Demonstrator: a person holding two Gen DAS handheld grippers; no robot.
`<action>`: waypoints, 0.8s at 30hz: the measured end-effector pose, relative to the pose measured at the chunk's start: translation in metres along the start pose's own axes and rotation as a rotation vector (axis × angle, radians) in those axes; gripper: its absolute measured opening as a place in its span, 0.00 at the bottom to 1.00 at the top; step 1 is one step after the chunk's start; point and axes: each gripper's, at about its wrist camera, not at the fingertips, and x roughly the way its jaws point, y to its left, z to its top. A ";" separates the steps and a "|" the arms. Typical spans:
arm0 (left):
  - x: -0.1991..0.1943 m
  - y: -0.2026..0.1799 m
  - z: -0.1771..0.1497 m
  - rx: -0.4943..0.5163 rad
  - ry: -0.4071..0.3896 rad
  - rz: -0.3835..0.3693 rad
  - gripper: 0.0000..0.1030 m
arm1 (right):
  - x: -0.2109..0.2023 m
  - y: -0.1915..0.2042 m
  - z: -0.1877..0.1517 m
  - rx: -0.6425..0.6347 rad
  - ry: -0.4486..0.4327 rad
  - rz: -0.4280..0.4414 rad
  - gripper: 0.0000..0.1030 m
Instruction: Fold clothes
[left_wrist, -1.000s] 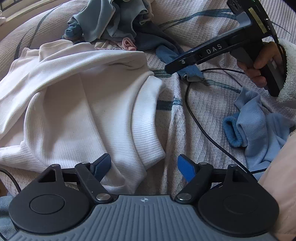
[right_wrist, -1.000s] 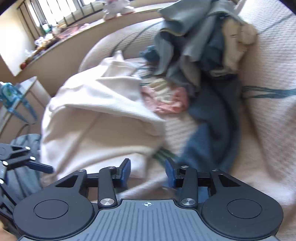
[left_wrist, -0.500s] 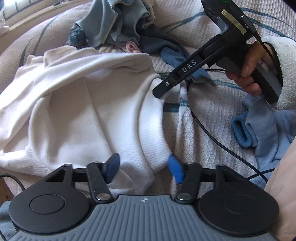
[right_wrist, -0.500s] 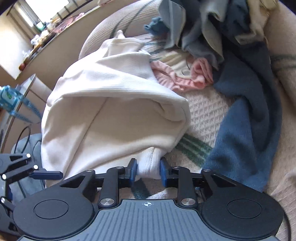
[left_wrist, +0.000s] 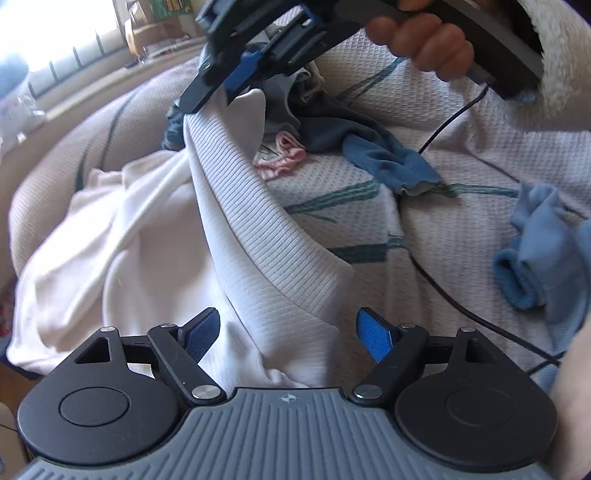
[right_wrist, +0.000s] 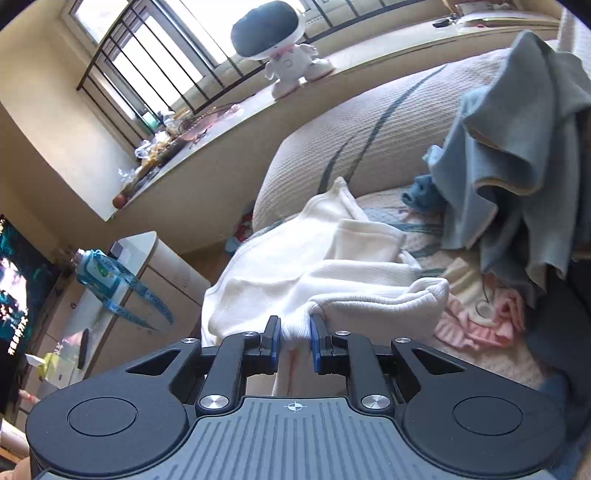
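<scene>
A white ribbed garment lies on the bed. My right gripper is shut on its ribbed hem and holds that edge lifted; in the left wrist view it hangs high above the bed with the cloth stretched down from it. My left gripper is open, its blue pads either side of the garment's lower fold, close above the cloth. Whether a pad touches it I cannot tell.
A pile of blue, grey and pink clothes lies at the back of the bed. A light blue garment lies at the right. A black cable crosses the bedspread. A windowsill with a toy robot and a bedside cabinet stand beyond.
My right gripper closed on the white garment's hem and lifted it up off the bed. My left gripper opened wider and stayed low over the lower fold.
</scene>
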 end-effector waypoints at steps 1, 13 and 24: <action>0.000 -0.001 0.001 0.014 -0.004 0.005 0.72 | 0.002 0.001 0.002 -0.001 -0.001 0.003 0.17; -0.012 0.052 0.002 -0.230 0.016 0.045 0.18 | 0.015 -0.007 0.010 -0.040 0.032 -0.042 0.23; -0.033 0.121 0.000 -0.502 -0.028 -0.062 0.17 | -0.042 0.011 0.004 -0.570 0.098 -0.046 0.76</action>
